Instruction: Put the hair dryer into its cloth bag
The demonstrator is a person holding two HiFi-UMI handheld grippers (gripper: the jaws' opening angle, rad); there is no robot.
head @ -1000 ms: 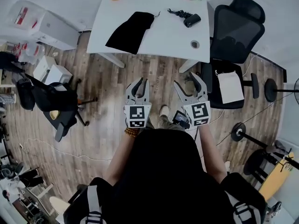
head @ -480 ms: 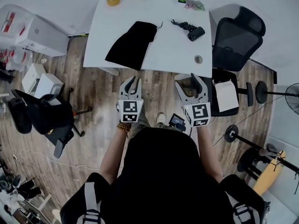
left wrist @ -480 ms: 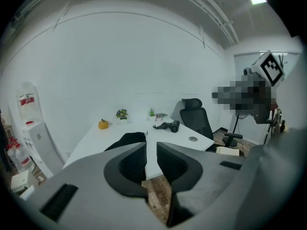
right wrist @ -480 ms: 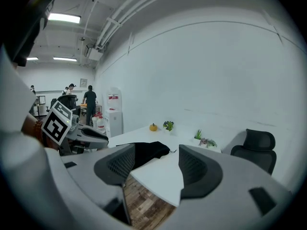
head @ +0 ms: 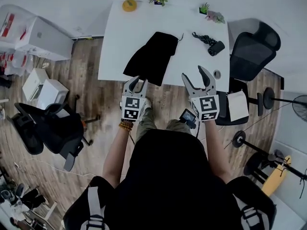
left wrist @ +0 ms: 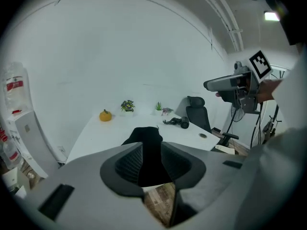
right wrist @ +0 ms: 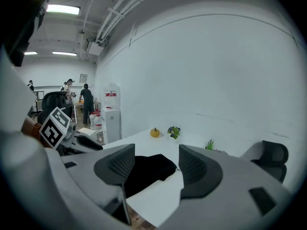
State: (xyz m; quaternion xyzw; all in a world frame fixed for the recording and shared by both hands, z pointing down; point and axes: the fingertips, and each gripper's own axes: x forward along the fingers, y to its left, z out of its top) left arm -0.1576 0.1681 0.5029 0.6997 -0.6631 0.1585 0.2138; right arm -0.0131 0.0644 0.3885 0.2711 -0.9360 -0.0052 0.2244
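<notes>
left gripper (left wrist: 152,169) jaws opening, empty; cloth bag (left wrist: 146,134) ahead

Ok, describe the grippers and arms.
Both the left gripper and right gripper are light grey, with curved jaws lined in dark ribbed pads and a white cube of black square markers. The left's jaws are opening, empty. A brown bead bracelet circles the left wrist; the top is black.

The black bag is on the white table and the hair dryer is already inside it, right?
Not quite. The hair dryer is not inside the bag. It lies apart from it on the table, to the bag's right in the head view. The bag is indeed on the white table.
</notes>
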